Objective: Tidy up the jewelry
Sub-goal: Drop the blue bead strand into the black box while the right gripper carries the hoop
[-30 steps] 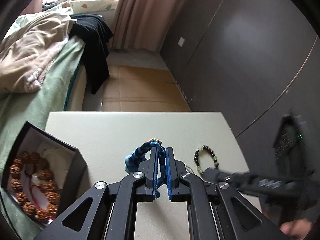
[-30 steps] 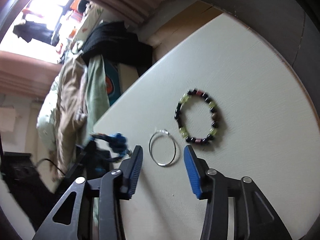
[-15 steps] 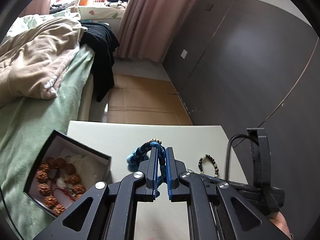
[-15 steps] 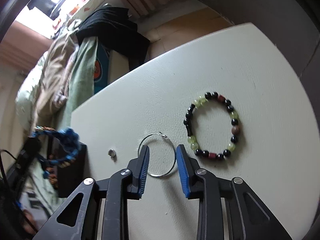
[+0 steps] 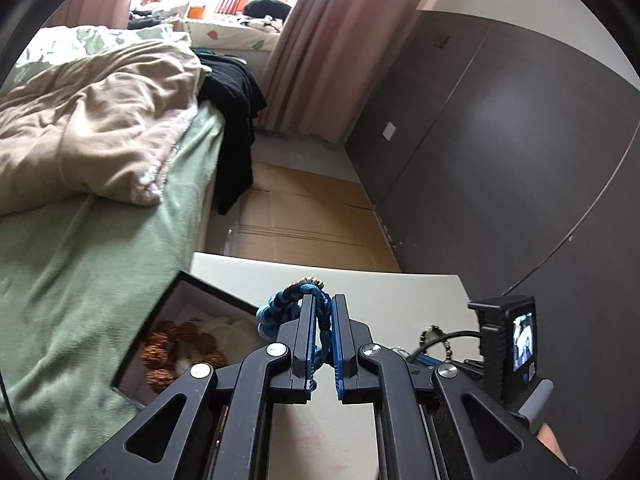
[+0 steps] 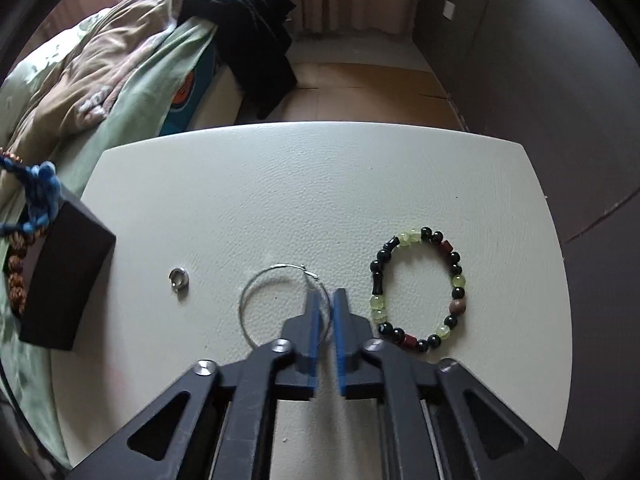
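My left gripper (image 5: 320, 298) is shut on a blue braided bracelet (image 5: 280, 304) and holds it in the air beside the open black box (image 5: 208, 284). A brown bead bracelet (image 5: 180, 344) lies inside the box. My right gripper (image 6: 323, 294) points down at the white table (image 6: 280, 180). Its jaws are closing on the right side of a thin silver hoop (image 6: 276, 266), and the wire runs between the pads. A bracelet of green and black beads (image 6: 378, 304) lies just right of it. A small silver ring (image 6: 179, 278) lies to the left.
The black box (image 6: 60, 272) stands at the table's left edge, next to a bed with green and beige covers (image 5: 100, 140). A dark wardrobe wall (image 5: 500, 160) runs along the right. Beyond the table's far edge is a cardboard-covered floor (image 5: 300, 216).
The right jaws went from wide apart to closed around the hoop's right side as the wrist rolled. The left gripper rose and shifted left toward the box with the blue bracelet.
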### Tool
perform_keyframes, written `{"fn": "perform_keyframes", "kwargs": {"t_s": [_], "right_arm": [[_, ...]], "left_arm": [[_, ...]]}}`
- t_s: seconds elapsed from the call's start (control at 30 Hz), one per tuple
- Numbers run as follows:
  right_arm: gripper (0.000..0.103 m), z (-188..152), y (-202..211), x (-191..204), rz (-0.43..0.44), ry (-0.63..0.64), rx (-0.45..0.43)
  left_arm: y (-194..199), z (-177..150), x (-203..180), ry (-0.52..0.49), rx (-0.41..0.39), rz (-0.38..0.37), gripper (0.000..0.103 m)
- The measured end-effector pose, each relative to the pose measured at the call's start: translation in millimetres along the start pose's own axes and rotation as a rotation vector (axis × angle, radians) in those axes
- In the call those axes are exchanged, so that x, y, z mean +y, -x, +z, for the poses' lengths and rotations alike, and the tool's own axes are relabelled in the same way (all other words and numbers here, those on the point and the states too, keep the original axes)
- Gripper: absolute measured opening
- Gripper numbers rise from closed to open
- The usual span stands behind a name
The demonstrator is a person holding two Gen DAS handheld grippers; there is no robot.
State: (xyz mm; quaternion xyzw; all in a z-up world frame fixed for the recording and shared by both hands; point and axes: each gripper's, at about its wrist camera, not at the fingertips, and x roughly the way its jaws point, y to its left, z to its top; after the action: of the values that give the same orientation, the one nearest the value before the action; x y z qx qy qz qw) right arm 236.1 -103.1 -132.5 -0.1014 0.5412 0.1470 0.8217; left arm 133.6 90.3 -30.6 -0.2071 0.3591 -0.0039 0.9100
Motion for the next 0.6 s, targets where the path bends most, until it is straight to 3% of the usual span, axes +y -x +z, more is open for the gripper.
{"fn": "perform_keyframes", "kwargs": {"t_s": [0.1, 0.2, 0.5, 0.6], "right_arm": [[0.004, 1.0, 1.2, -5.1, 0.042, -0.024, 0.006], [0.003, -0.5, 3.9, -16.2, 0.164, -0.094, 0.012], [0.003, 0.1, 26.9, -18.9, 0.367, -0.187, -0.057], [0.003, 2.5, 37.1, -14.3, 0.432, -0.204, -0.09]], "left_arm": [[4.5, 1.8, 7.3, 0.006, -0.008, 0.011, 0.007], [8.5, 4.5, 16.7, 0.023, -0.01, 0.018, 0.007], [7.2, 7.9, 42.5, 0.123, 0.027, 0.037, 0.008], [3.1, 8.2, 44.8, 0.146, 0.055, 0.021, 0.013]]}}
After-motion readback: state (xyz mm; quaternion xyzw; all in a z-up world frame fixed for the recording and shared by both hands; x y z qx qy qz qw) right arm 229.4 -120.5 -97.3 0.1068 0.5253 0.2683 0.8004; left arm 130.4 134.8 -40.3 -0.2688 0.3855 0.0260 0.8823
